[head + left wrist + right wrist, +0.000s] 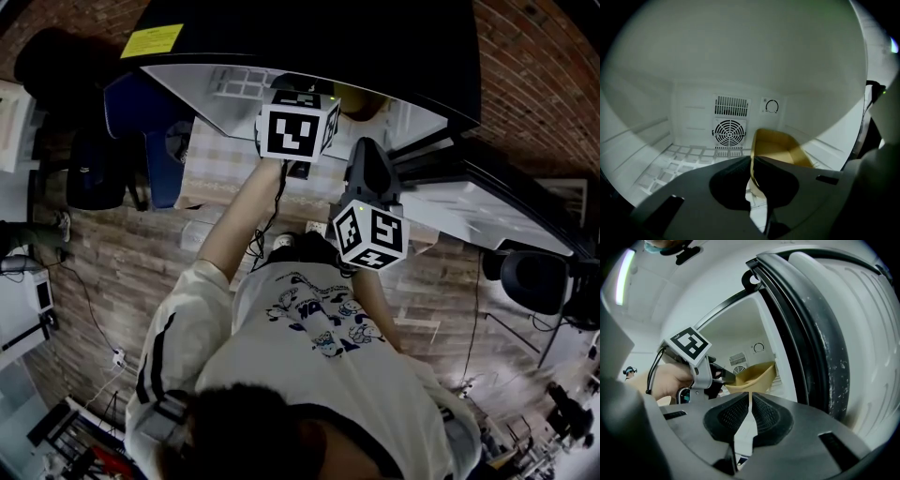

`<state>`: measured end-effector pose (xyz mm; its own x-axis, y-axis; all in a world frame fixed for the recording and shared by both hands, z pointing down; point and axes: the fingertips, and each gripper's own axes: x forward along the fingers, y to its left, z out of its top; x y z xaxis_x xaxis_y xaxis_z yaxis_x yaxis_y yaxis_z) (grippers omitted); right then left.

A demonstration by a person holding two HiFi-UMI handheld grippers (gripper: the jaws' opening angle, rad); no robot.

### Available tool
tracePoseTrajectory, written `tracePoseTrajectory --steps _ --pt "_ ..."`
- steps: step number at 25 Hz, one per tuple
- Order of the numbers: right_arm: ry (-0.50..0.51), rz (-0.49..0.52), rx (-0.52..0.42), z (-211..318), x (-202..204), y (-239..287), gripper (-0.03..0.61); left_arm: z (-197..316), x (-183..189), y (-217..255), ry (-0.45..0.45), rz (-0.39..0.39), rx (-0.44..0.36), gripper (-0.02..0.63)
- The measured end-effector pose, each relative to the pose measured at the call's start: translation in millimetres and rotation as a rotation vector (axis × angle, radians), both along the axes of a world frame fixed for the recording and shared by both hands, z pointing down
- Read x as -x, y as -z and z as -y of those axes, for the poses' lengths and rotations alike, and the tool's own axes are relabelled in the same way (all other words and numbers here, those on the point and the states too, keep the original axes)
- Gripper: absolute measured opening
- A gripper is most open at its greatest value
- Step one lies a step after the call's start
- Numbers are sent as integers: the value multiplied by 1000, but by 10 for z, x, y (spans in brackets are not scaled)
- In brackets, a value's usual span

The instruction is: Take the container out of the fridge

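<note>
A tan open container [780, 150] stands on the fridge's white shelf, toward the right wall. My left gripper [751, 163] reaches into the fridge, and its jaws are shut on the container's near rim, which runs up between the pads. In the right gripper view the left gripper [723, 377] pinches the container [752, 375] by its left edge, and the container looks tilted. My right gripper [750, 401] hangs outside the fridge beside the door with its jaws shut and nothing between them. In the head view the right gripper [366, 155] sits nearer the person than the left.
The fridge door [834, 333] with its black gasket stands open close on the right. A round fan grille [729, 132] and a dial [771, 106] are on the fridge's back wall. The white grid shelf [679, 159] spreads left of the container. A blue chair [141, 122] stands left of the fridge.
</note>
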<state>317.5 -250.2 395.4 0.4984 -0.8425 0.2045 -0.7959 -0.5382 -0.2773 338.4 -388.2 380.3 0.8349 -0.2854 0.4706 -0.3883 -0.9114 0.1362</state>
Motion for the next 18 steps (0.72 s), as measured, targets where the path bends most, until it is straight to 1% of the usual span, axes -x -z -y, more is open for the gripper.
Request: tracePoseTrajectory --steps 2,8,18 --pt "1 -1 -1 10 8 11 43 -6 29 10 -2 -6 6 32" --pt "3 -8 -3 5 72 23 44 -2 185 -2 29 -57 68 29" --pt "14 -22 3 84 248 59 43 50 470 59 75 -137 128 29"
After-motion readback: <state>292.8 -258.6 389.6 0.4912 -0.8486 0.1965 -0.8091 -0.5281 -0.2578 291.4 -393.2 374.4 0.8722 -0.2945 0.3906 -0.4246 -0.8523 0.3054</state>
